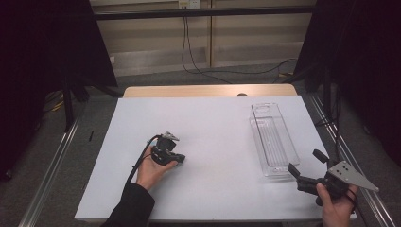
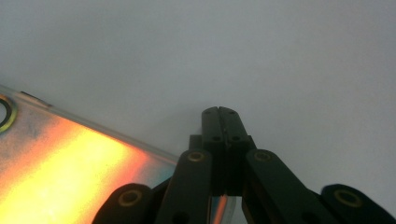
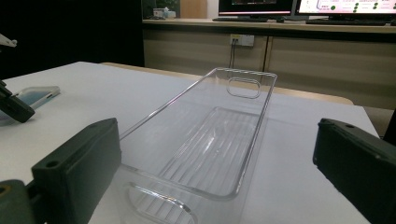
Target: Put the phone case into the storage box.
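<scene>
Left gripper [image 1: 166, 152] sitting centre-left of high view over white table [image 1: 213, 142], jaws pressed together, nothing between; I'm seeing shiny disc [image 2: 70, 177] beside them. Right gripper [image 1: 307, 163] lower right, jaws gaping wide, facing clear tray [image 1: 274, 139] lying right of centre.

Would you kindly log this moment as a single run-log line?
left gripper: shut, low over white table | right gripper: open, facing clear tray | tray: empty

The white table top [image 1: 213, 142] lies bare across its middle and far side. A clear plastic tray [image 1: 274, 142] blocks the right side, just ahead of the right gripper [image 1: 307, 163].
</scene>
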